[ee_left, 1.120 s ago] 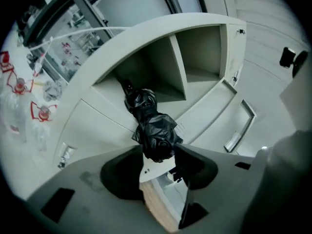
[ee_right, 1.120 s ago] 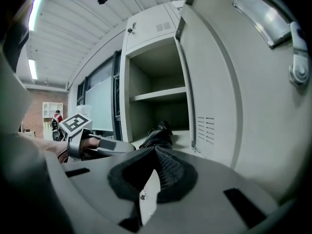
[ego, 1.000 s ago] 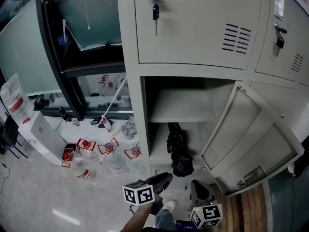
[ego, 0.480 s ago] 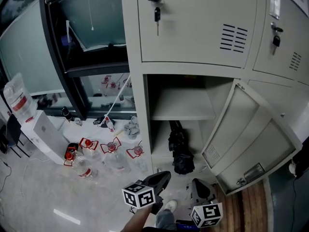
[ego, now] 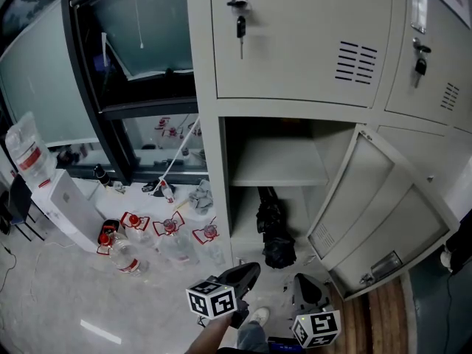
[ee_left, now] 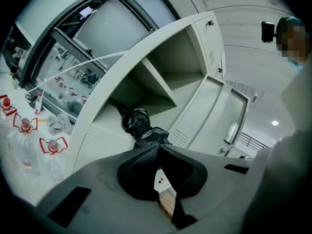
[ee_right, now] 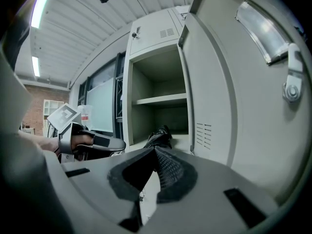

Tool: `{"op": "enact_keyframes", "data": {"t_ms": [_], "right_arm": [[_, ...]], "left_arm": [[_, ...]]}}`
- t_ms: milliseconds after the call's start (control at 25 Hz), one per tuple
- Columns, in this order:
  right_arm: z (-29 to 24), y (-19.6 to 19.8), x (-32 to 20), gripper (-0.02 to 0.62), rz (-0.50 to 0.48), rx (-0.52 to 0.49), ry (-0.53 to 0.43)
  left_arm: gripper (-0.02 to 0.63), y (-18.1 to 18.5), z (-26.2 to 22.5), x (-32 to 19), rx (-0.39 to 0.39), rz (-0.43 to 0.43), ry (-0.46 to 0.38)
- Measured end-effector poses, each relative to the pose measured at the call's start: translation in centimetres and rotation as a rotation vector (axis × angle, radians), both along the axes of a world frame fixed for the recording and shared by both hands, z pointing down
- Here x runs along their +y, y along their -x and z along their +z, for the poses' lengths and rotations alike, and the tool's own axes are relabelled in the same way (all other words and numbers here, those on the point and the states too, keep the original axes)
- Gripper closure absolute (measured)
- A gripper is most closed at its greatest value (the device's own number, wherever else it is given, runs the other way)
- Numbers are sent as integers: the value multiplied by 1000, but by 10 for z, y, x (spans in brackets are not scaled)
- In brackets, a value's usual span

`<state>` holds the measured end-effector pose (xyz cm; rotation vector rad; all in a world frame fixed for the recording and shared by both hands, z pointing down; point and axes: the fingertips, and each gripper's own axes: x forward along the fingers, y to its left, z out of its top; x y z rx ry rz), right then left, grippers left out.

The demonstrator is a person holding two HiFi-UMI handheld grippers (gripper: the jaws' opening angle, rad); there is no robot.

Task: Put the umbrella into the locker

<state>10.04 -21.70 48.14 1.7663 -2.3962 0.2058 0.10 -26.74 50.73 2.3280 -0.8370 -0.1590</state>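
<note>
- The umbrella [ego: 273, 228], black, folded and crumpled, is lying in the lower compartment of the open locker [ego: 212, 161].
- The left gripper [ego: 248, 273] and right gripper [ego: 304, 286] are hovering before the locker, jaws together, empty.

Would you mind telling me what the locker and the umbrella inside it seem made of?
The locker looks like painted sheet metal, pale grey and matte; its punched vent slots suggest so. The umbrella looks like black fabric, perhaps nylon, with crumpled, faintly glossy folds.
</note>
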Motion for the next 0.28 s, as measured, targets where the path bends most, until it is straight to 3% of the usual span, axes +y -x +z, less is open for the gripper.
{"op": "enact_keyframes", "data": {"t_ms": [280], "right_arm": [[-1, 2, -2, 595, -5, 1, -1]], "left_arm": [[591, 2, 1, -2, 5, -4, 13]]}}
